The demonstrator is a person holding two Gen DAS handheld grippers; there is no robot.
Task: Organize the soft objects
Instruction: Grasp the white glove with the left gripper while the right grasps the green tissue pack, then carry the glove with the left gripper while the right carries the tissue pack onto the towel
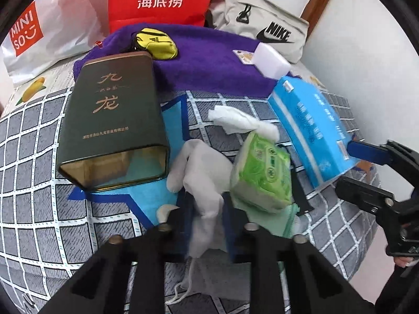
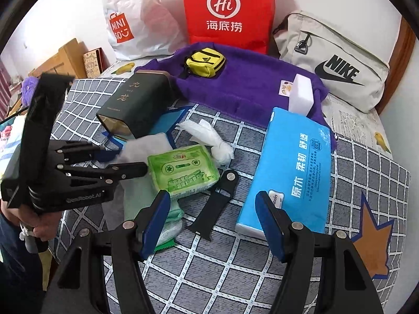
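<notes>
While your left gripper [image 1: 207,225] pinches the white cloth [image 1: 204,183]: tin [image 1: 112,120] mouth just left
Right gripper [image 2: 217,225]: jaws apart, empty, farther

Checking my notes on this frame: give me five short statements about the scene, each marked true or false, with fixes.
1. The left gripper is shut on a white cloth pouch. True.
2. The right gripper is clamped on the blue tissue pack. False: its jaws stand open, empty.
3. The dark tea tin lies on its side, open. True.
4. The yellow pouch sits on the purple towel. True.
5. The white sponge block lies inside the tin. False: it rests by the towel.
</notes>
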